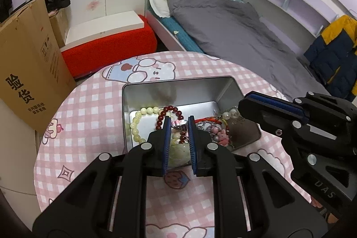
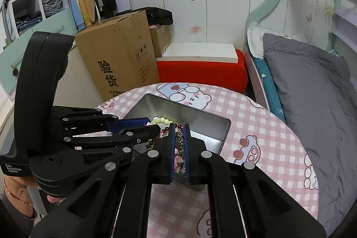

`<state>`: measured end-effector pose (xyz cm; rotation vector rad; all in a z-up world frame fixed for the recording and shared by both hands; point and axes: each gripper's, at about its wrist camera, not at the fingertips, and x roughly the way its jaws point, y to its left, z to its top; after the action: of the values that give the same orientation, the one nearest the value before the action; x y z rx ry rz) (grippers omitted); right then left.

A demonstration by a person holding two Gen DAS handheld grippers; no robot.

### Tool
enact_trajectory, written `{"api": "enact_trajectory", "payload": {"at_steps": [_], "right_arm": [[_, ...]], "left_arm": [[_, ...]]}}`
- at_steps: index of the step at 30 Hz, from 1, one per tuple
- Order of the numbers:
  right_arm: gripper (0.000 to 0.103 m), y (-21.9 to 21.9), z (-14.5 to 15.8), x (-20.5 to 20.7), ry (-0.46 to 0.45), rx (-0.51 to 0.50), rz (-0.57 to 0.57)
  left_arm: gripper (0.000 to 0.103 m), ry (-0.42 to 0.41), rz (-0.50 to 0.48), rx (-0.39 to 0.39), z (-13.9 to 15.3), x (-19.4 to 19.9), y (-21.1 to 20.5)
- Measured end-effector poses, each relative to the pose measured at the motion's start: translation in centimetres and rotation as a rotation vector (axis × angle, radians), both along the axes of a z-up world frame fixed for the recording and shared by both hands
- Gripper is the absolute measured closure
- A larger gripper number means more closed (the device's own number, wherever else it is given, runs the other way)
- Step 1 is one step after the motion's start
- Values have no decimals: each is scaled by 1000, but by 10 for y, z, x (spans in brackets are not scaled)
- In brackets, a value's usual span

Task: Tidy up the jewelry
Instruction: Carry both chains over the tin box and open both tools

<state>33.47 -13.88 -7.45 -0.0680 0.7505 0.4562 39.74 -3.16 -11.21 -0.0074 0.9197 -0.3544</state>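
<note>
Round pink-checked table [image 1: 93,104] carries an open metal tin [image 1: 178,90] – bracelets and chains heaped inside. Both grippers angle steeply down over it: left gripper [image 1: 179,121] nearly closed, holding nothing; right gripper [image 2: 179,126] closed, empty.

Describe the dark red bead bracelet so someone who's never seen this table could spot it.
On the pink checked tablecloth sits an open metal tin. Inside, the dark red bracelet lies beside a pale yellow-green bead bracelet. It is the only loop of glossy maroon round beads.
</note>
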Motion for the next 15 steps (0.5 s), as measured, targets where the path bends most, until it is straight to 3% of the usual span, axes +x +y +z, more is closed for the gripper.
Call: {"api": "enact_trajectory", "payload": {"at_steps": [9,10,11,15], "right_arm": [[98,-1,-11,11,33,10,-9],[98,-2,-12,11,34,11,-10],[98,-2,-13,12,36,12,-12],[98,-3,-13,11,37,18,-17]], "left_arm": [[84,31,10,13,-9,5,-1],[75,30,10,13,-9,5,-1],[58,26,15,16,-9,4,-1],[53,-3,18,13,-3,0,-2]]}}
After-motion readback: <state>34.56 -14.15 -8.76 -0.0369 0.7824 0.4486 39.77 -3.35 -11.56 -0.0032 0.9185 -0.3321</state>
